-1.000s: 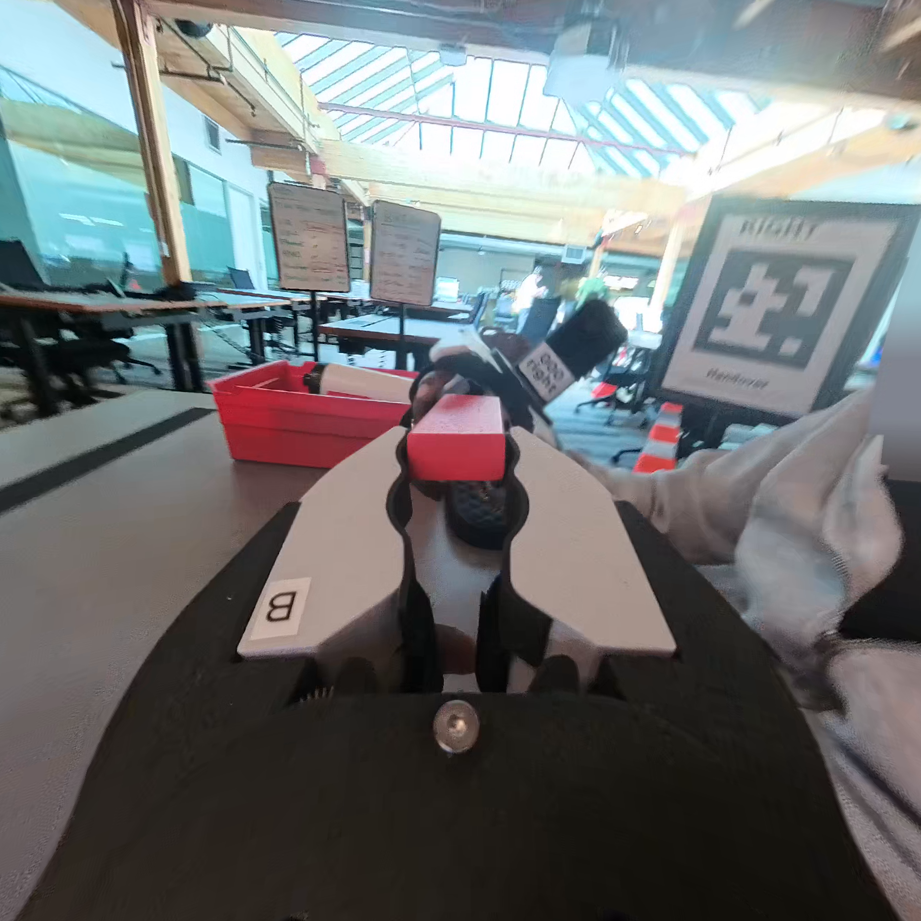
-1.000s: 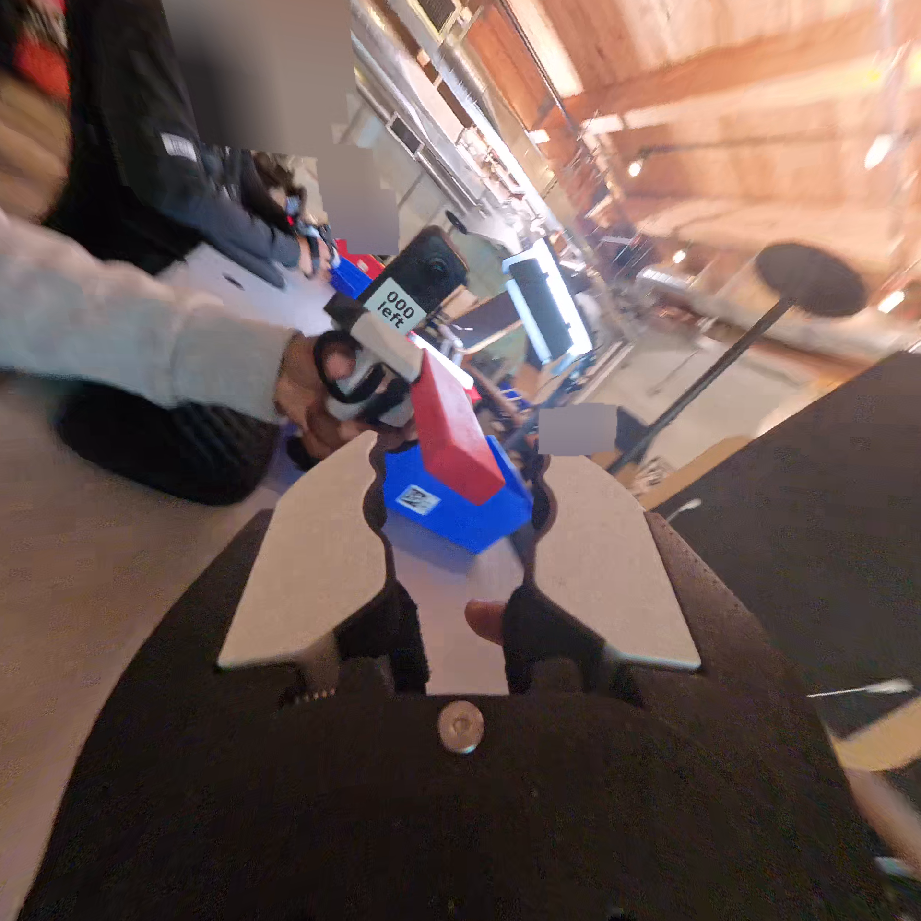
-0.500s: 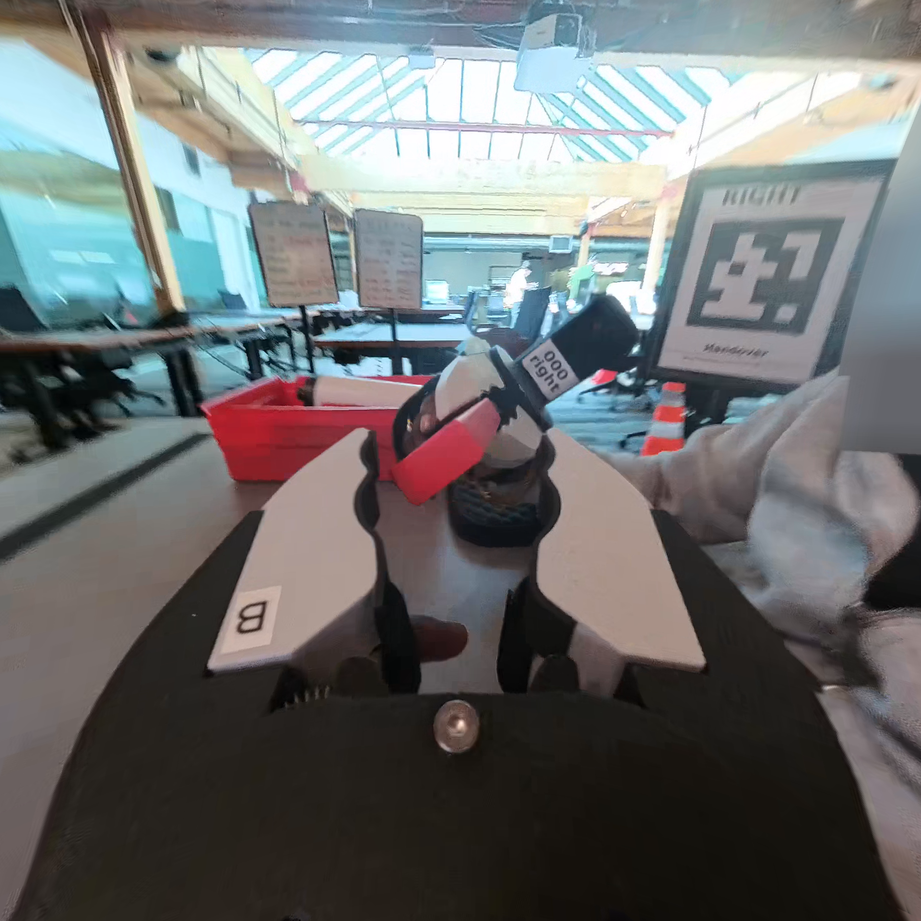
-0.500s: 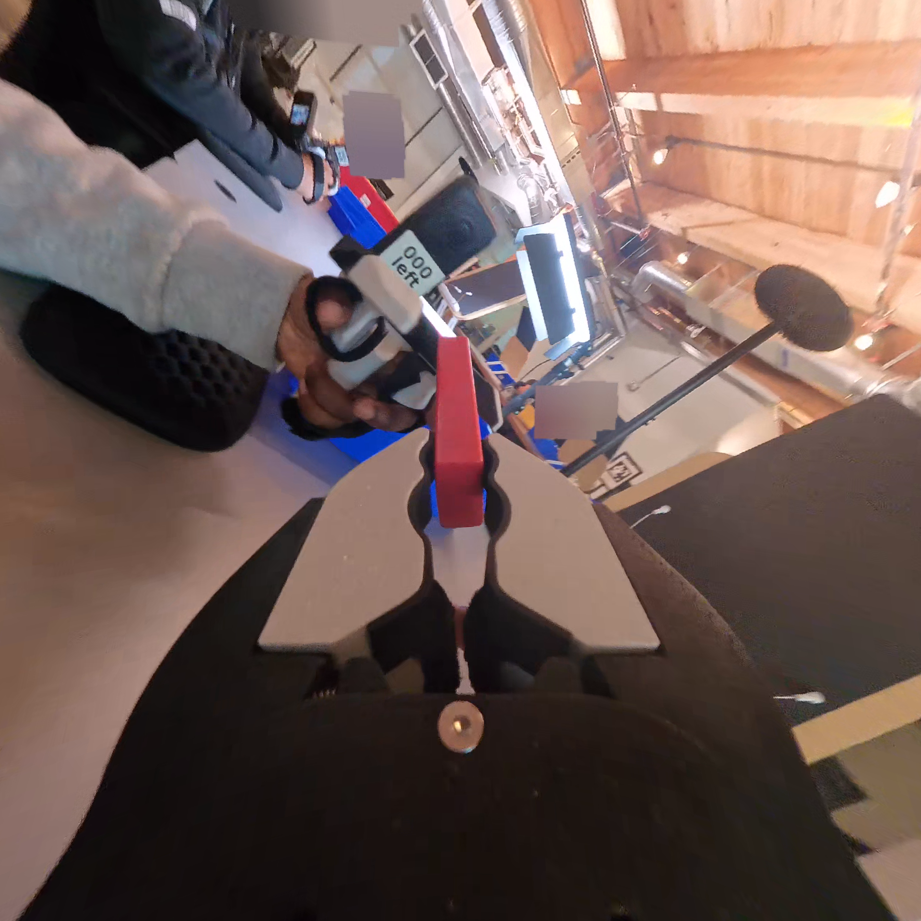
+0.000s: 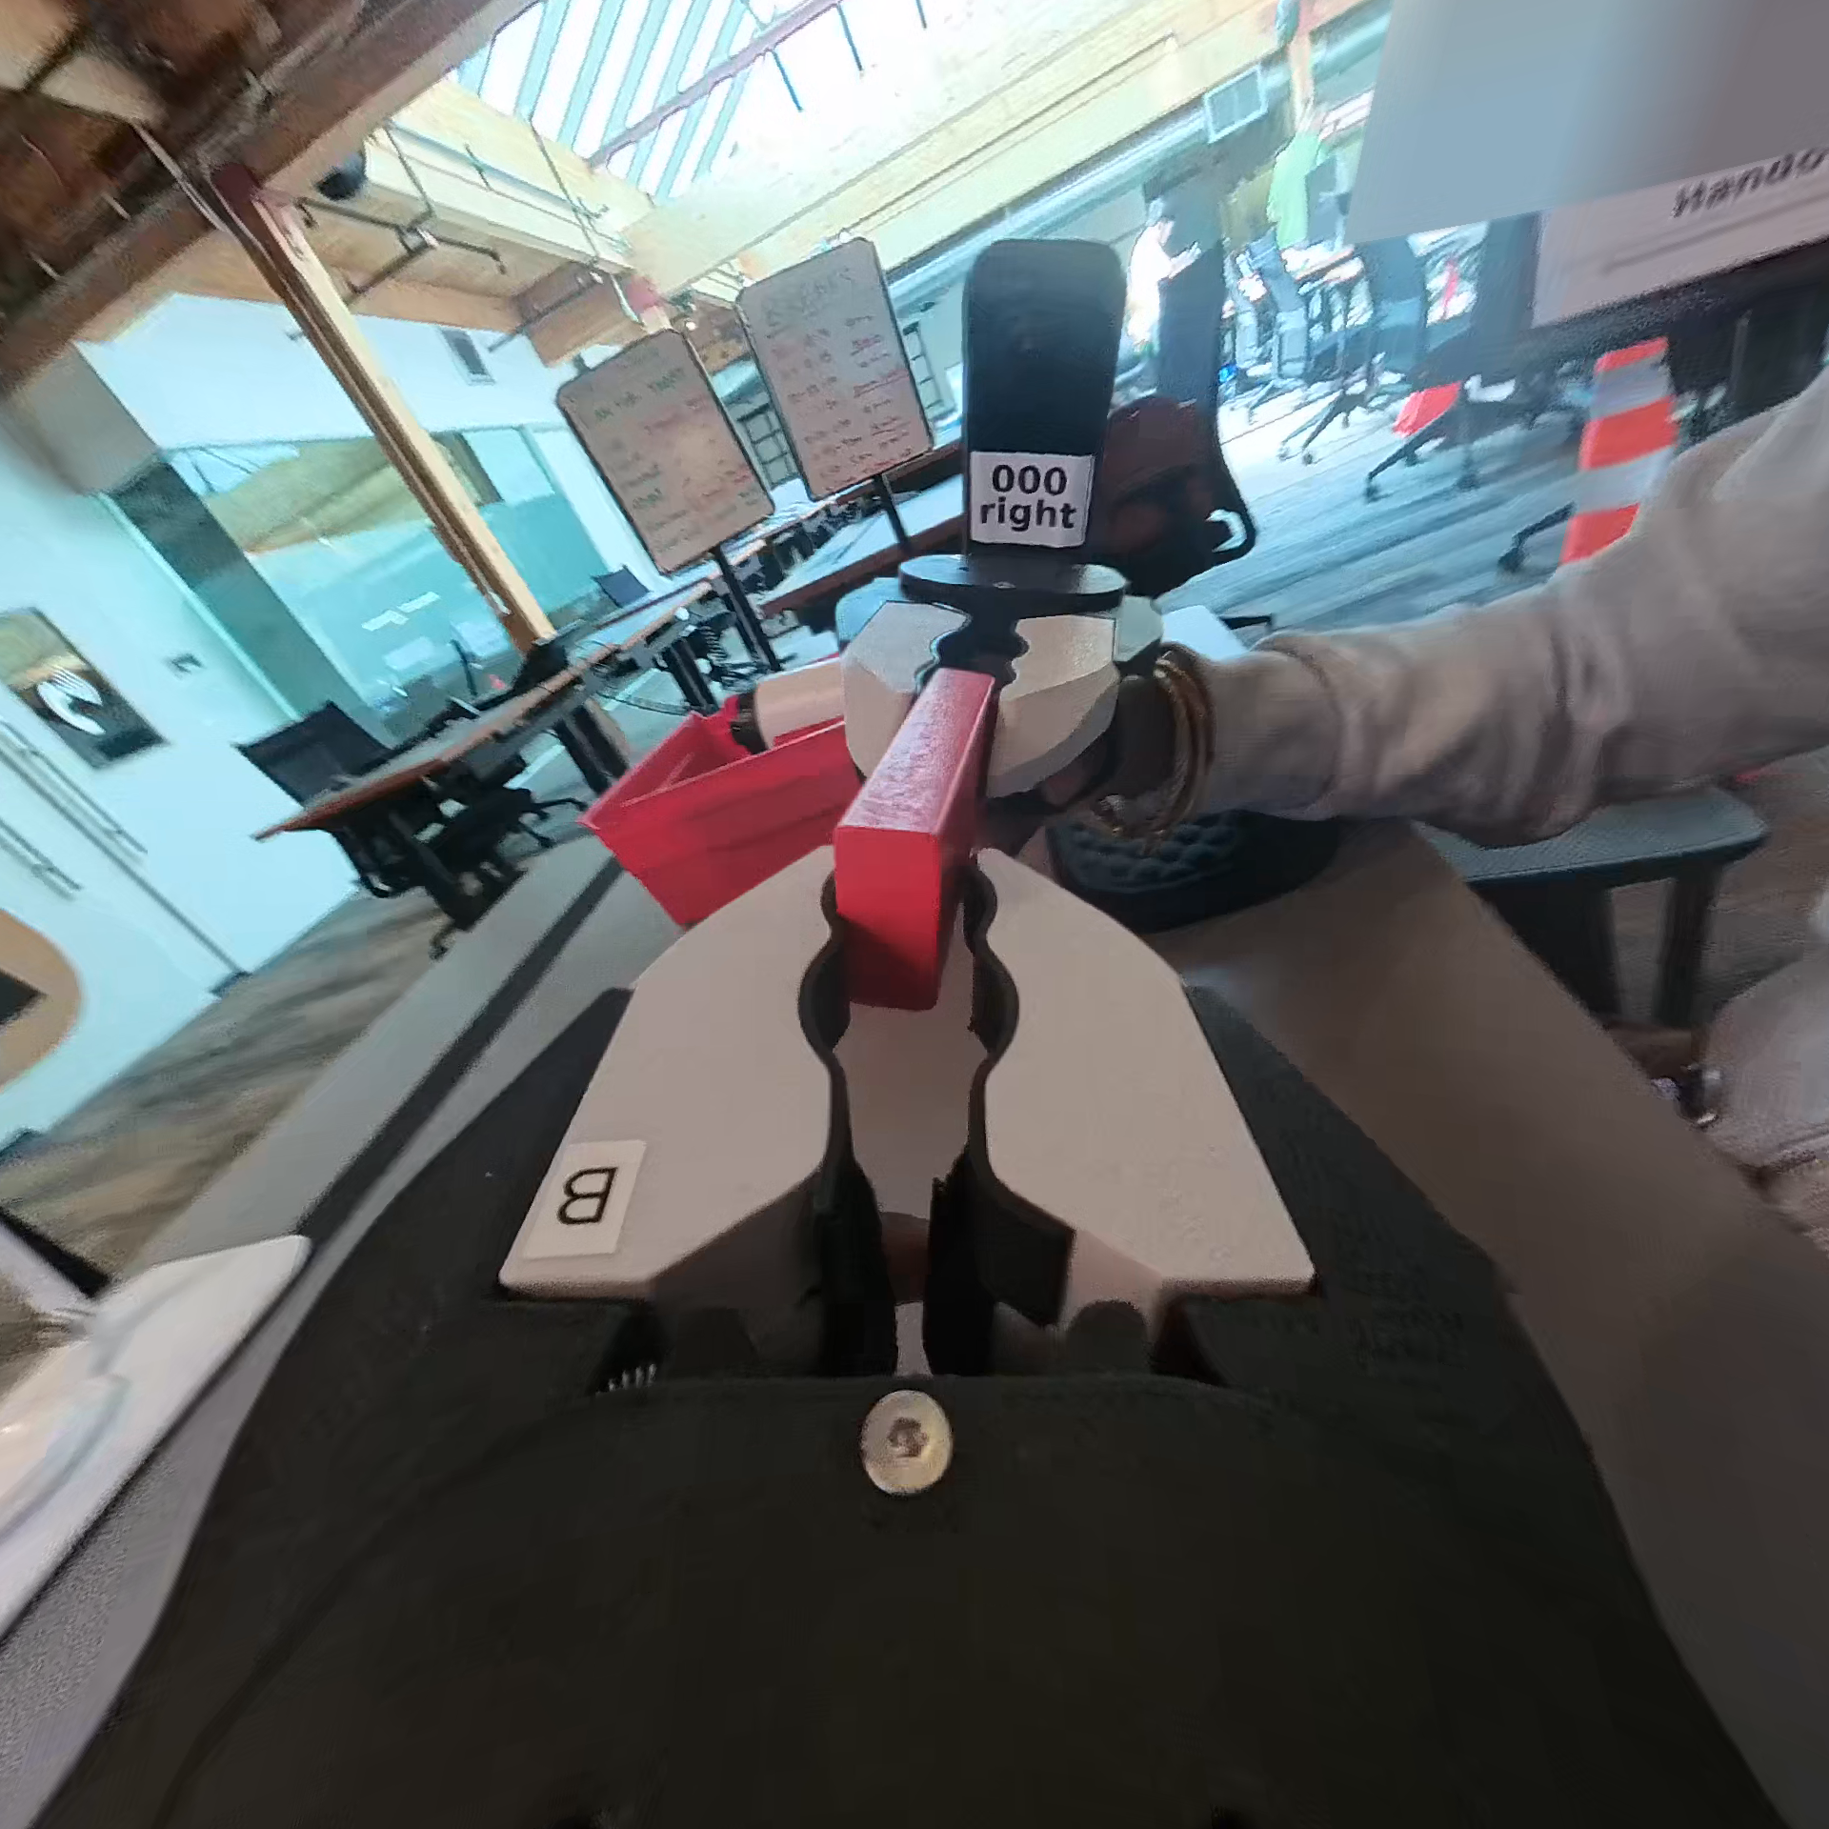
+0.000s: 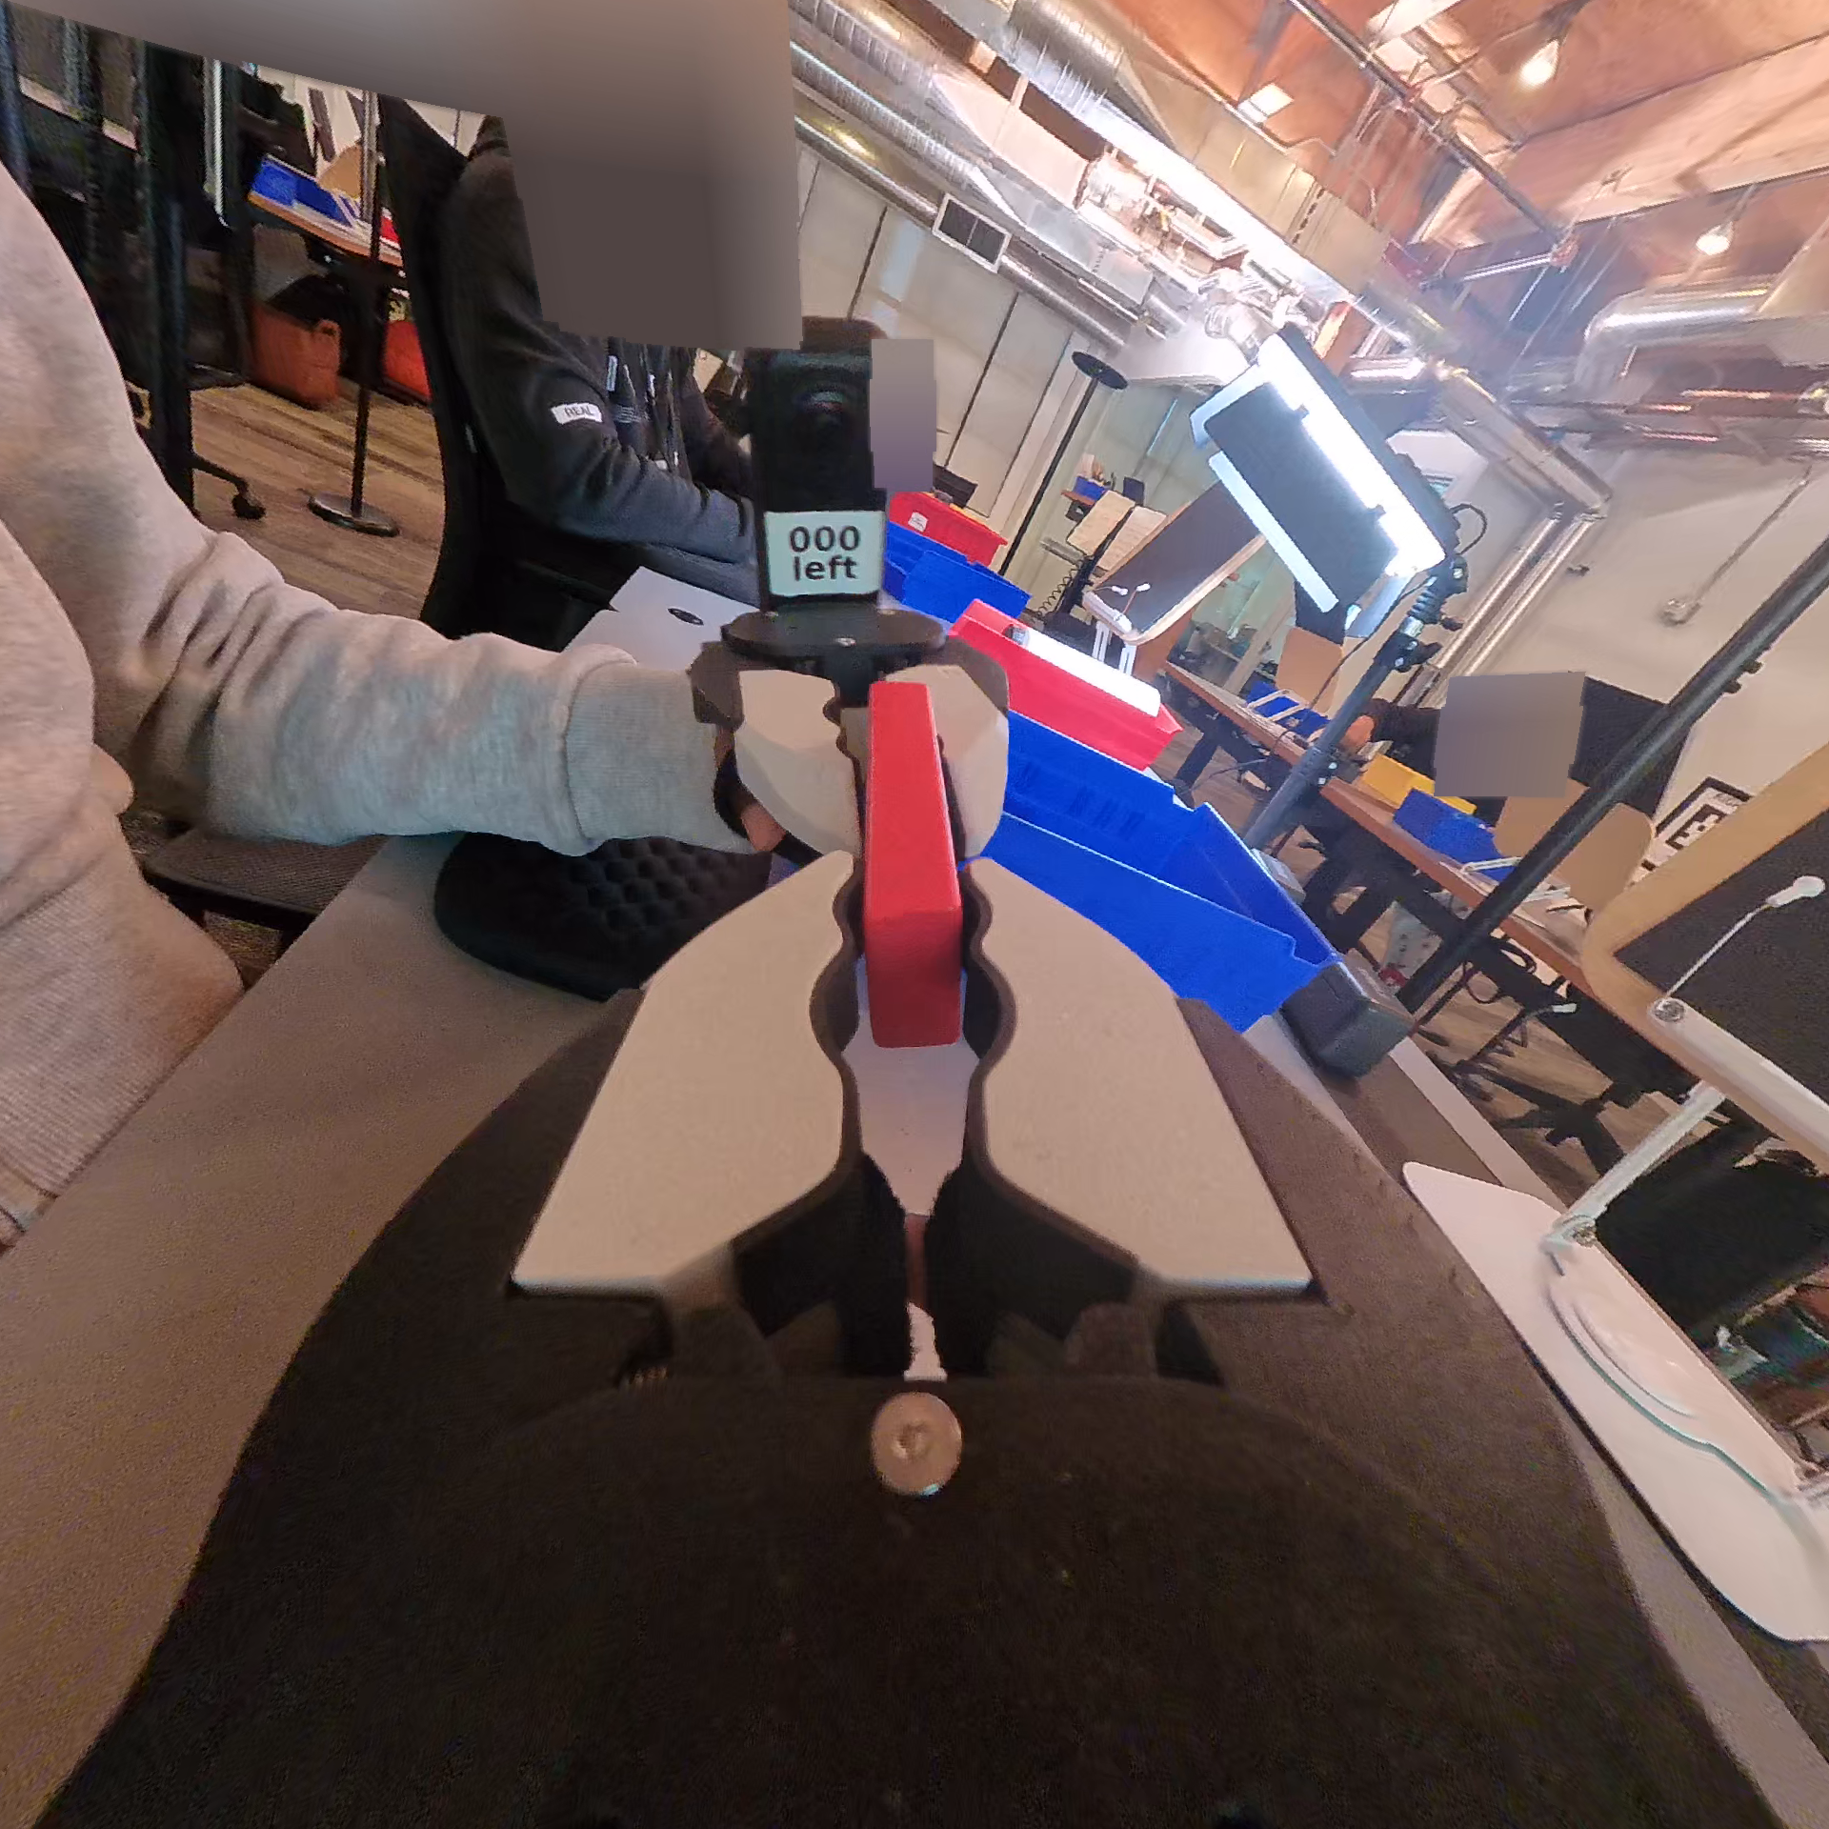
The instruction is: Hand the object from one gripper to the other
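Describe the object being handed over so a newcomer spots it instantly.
Look above the grey table, where the left gripper and right gripper meet nose to nose. The red block bridges them, both gripping it; unlike the red bin, it's a solid bar.

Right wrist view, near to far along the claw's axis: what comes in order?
Right claw → red block held between its fingers → left claw gripping the block's far end → black camera mounted above that claw.

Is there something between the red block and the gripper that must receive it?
Nothing visible. The red block already sits between the jaws of both the left gripper and the right gripper.
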`<state>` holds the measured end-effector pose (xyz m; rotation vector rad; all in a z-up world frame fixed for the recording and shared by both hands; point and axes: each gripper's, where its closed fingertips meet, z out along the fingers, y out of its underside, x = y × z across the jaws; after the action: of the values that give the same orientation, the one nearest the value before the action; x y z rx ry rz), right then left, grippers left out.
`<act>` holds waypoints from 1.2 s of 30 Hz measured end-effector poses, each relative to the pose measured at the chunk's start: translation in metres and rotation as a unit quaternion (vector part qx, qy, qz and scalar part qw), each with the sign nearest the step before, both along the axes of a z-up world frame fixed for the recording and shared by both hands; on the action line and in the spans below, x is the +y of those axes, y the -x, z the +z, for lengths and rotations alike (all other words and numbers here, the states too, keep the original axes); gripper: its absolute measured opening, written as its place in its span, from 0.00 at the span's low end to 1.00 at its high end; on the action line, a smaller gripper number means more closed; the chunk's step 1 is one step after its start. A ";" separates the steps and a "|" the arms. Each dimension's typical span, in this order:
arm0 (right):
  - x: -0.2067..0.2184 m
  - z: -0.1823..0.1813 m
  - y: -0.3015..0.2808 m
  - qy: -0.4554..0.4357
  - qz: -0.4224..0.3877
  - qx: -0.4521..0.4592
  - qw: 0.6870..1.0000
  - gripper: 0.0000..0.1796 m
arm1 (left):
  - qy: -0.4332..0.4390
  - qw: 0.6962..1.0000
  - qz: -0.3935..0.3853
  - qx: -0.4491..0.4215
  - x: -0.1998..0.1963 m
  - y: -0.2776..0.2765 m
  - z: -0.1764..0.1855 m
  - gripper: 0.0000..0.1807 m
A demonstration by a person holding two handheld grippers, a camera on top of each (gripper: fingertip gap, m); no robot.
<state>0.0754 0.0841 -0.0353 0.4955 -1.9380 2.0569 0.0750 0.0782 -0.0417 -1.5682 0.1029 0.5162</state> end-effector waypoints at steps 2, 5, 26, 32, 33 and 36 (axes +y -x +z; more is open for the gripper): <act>0.001 0.002 -0.001 0.003 0.005 -0.005 1.000 0.09 | -0.009 0.998 -0.020 -0.052 0.001 -0.002 -0.001 0.10; 0.001 0.004 -0.001 0.013 0.000 0.001 1.000 0.11 | -0.024 0.989 -0.050 -0.135 0.001 -0.003 -0.003 0.09; 0.000 -0.003 -0.002 -0.010 -0.076 0.197 0.977 0.19 | -0.057 0.982 -0.081 -0.162 -0.004 -0.009 0.007 0.39; 0.003 0.007 -0.007 0.021 -0.019 0.079 0.996 0.19 | -0.027 0.997 0.016 0.071 -0.008 -0.005 0.015 0.34; 0.003 0.008 -0.007 0.020 -0.016 0.072 0.997 0.19 | -0.030 0.997 0.016 0.072 -0.008 -0.005 0.016 0.30; 0.003 0.006 -0.008 0.014 -0.010 0.064 0.998 0.19 | -0.030 0.998 -0.006 0.062 -0.008 -0.010 0.015 0.22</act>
<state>0.0833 0.0869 -0.0296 0.5838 -1.8322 1.9861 0.0852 0.0707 -0.0267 -1.4769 0.1890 0.6023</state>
